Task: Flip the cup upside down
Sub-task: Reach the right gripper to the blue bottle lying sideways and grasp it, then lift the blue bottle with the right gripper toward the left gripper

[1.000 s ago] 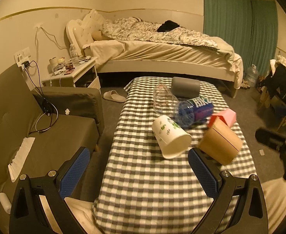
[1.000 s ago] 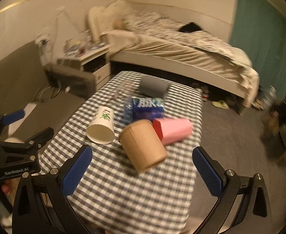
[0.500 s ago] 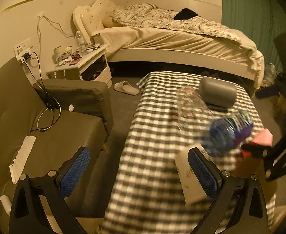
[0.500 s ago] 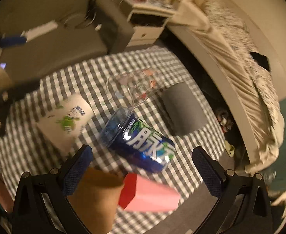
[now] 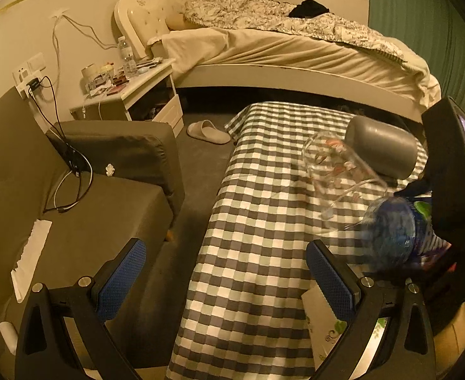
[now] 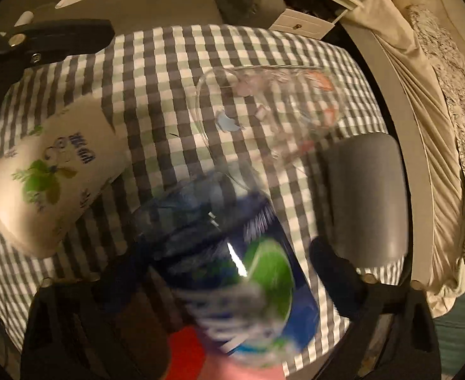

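Observation:
Several cups lie on their sides on the checked tablecloth [image 5: 257, 285]. In the right wrist view the blue printed cup [image 6: 232, 247] fills the centre, blurred, between the dark fingers of my right gripper [image 6: 229, 272], which stands open around it. Beside it lie a white paper cup [image 6: 51, 171], a clear glass cup [image 6: 264, 104], a grey cup [image 6: 365, 196] and a pink cup [image 6: 197, 357]. My left gripper [image 5: 226, 278] is open and holds nothing, over the table's left edge. Its right finger [image 5: 330, 278] is above the white paper cup [image 5: 321, 326]. The blue cup [image 5: 387, 234] is at its right.
A grey sofa [image 5: 74, 209] runs along the table's left side, with a cable and a paper strip on it. A nightstand [image 5: 131, 95], a slipper [image 5: 207, 131] and a bed [image 5: 295, 47] lie beyond. The right hand-held unit [image 5: 454, 174] fills the right edge of the left wrist view.
My right gripper has dropped down close over the table and now straddles the blue cup. The left gripper has moved forward and left, so the white cup is now under its right finger.

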### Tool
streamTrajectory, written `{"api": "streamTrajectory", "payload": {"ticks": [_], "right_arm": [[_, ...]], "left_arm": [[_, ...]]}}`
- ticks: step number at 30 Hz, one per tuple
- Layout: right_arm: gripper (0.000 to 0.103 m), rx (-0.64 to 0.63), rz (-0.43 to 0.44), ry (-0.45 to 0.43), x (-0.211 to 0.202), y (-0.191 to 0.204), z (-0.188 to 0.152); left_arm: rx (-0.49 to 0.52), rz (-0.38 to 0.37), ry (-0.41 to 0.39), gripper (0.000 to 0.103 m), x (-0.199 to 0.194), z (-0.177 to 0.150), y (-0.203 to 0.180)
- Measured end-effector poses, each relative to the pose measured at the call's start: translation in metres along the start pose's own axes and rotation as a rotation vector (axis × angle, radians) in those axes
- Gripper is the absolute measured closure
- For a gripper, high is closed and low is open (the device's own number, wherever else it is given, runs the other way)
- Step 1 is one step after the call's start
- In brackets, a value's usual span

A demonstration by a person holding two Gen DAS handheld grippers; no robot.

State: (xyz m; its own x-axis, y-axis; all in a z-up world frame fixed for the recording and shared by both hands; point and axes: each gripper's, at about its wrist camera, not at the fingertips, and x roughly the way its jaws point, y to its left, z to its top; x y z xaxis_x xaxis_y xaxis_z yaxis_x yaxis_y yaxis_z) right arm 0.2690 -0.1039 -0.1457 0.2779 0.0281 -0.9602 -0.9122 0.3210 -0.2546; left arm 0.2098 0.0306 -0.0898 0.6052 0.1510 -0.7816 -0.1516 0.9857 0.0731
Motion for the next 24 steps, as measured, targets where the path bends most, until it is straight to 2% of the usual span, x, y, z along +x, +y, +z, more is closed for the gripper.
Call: {"api": "streamTrajectory", "payload": {"ticks": [4,8,16,20,24], "right_arm": [[0.024,-0.005,-0.007,-0.029,-0.003,-0.003,-0.001],[0.025,0.023,-0.046,-0.052,-0.026,-0.014,0.000],[0.026,0.139,-0.140,-0.087,-0.114,-0.012,0.003],[0.026,0.153,-0.167,-0.116,-0.163,0.017,0.000],[0.026,0.158,-0.165,-0.126,-0.198,0.065,-0.009]], "left_arm": [[0.008,0.004,0.002,0.000,0.001,-0.001,-0.001],[0.005,-0.007,-0.010,0.000,-0.009,0.000,-0.003],[-0.003,-0.053,-0.092,0.000,-0.069,0.004,0.003],[-0.006,-0.075,-0.135,0.000,-0.109,-0.005,0.014],[-0.001,-0.079,-0.151,0.000,-0.138,-0.023,0.030]]}}
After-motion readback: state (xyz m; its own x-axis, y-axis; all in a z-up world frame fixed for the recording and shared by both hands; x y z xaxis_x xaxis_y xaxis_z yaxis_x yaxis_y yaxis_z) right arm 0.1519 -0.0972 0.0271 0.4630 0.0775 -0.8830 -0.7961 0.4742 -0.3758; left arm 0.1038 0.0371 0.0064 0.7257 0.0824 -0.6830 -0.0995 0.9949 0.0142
